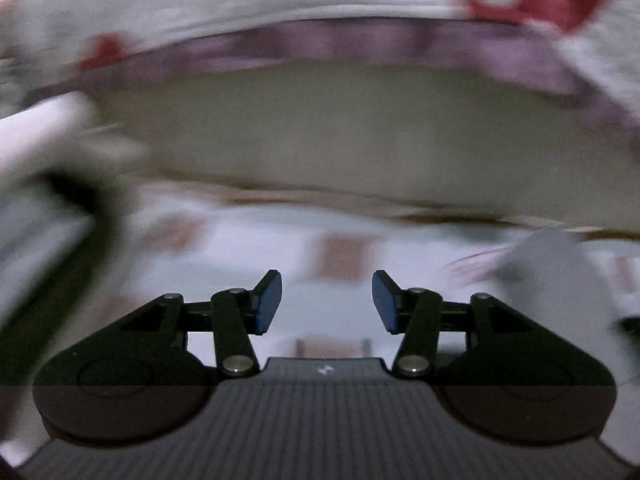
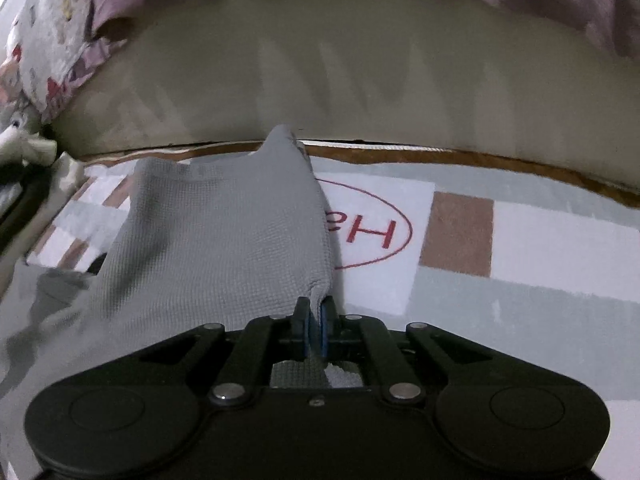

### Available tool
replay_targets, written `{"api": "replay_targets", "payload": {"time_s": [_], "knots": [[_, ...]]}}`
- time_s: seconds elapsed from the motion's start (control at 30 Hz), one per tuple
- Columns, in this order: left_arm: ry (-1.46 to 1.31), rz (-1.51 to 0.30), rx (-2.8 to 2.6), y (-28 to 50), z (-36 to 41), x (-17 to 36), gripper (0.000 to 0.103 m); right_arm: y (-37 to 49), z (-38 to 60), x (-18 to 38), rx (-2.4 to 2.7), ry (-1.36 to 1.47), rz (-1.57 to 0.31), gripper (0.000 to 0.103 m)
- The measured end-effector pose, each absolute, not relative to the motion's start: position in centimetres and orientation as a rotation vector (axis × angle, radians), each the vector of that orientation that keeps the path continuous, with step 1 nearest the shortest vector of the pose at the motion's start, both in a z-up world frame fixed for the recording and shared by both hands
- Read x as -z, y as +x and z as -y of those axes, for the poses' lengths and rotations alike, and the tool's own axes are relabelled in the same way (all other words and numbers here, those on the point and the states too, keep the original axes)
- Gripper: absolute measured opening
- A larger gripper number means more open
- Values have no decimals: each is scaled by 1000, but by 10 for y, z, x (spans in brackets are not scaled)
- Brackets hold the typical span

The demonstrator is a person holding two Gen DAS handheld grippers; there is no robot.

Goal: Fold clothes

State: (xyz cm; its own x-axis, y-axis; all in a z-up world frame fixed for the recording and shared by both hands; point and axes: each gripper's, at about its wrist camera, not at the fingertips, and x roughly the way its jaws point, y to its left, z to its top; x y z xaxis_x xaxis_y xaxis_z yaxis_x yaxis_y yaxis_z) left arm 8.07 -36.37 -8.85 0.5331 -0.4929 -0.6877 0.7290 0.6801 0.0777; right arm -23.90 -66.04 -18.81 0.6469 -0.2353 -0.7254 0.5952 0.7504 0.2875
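Note:
A grey waffle-knit garment (image 2: 216,232) lies on a patterned rug, partly lifted. My right gripper (image 2: 316,320) is shut on the garment's near right edge and holds it up off the rug. In the left wrist view, which is blurred by motion, my left gripper (image 1: 326,300) is open and empty above the rug. A corner of the grey garment (image 1: 552,268) shows to its right, apart from the fingers.
The rug (image 2: 520,240) has grey, white and brown blocks and a red oval logo (image 2: 372,232). A bed side panel (image 2: 320,80) rises just behind, with a floral frilled bedspread (image 2: 56,40) hanging over it. A dark object (image 1: 60,240) stands at the left.

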Motion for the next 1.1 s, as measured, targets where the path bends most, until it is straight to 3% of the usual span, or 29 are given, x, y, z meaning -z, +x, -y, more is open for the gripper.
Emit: {"api": "replay_targets", "payload": {"time_s": [0.27, 0.33, 0.47, 0.63, 0.67, 0.7, 0.73, 0.87, 0.97, 1.1], "knots": [[334, -780, 538, 137, 239, 122, 53, -250, 658, 186, 538, 614, -706, 13], [365, -784, 562, 138, 244, 134, 55, -251, 660, 188, 533, 638, -689, 15], [427, -791, 610, 138, 254, 159, 68, -252, 662, 191, 519, 668, -660, 19], [484, -787, 630, 139, 270, 180, 73, -248, 657, 190, 506, 599, -679, 19], [508, -768, 631, 135, 274, 178, 63, -247, 655, 189, 505, 586, -683, 20], [532, -749, 632, 131, 279, 176, 29, -246, 654, 189, 504, 573, -687, 20], [555, -729, 633, 127, 284, 173, 5, -248, 654, 188, 501, 562, -689, 21], [643, -650, 632, 111, 302, 164, 3, -247, 651, 186, 489, 496, -702, 21], [547, -575, 560, 122, 300, 146, 3, -245, 648, 186, 481, 445, -704, 21], [603, -616, 566, 140, 318, 168, 5, -246, 649, 186, 486, 443, -689, 21]]}}
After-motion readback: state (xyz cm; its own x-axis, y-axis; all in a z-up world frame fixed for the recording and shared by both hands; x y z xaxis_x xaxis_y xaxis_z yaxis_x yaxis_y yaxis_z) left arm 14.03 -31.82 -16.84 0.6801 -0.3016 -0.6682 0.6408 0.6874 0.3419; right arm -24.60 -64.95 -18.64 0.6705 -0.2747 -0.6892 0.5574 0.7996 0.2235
